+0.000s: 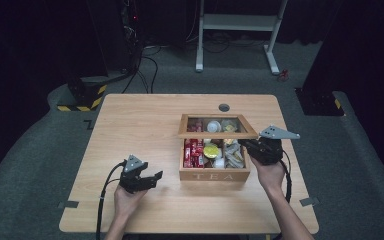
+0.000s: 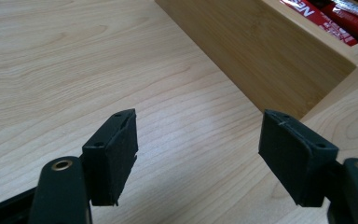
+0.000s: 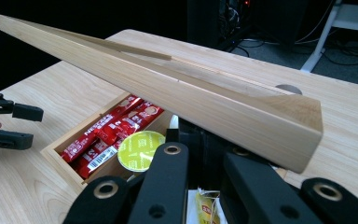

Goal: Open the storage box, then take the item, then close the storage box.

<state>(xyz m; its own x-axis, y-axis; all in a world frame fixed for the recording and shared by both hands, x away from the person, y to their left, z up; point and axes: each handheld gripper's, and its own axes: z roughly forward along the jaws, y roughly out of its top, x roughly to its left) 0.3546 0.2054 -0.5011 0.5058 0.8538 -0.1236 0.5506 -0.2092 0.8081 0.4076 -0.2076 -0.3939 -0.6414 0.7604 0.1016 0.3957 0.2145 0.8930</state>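
While our right gripper [image 1: 247,145] clamps the tea box's lid [image 1: 217,126] at its front-right edge, half raised, box [image 1: 214,175] sits mid-table w/ red sachets [image 3: 109,133]; left gripper [image 1: 156,176] gapes empty just left of it.

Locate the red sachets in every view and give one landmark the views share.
High view: red sachets fill the left compartment of the tea box, centre.
Left gripper view: sachets at the top right corner, inside the box wall.
Right gripper view: sachets lower left, under the raised lid.
Shared landmark: the wooden tea box.
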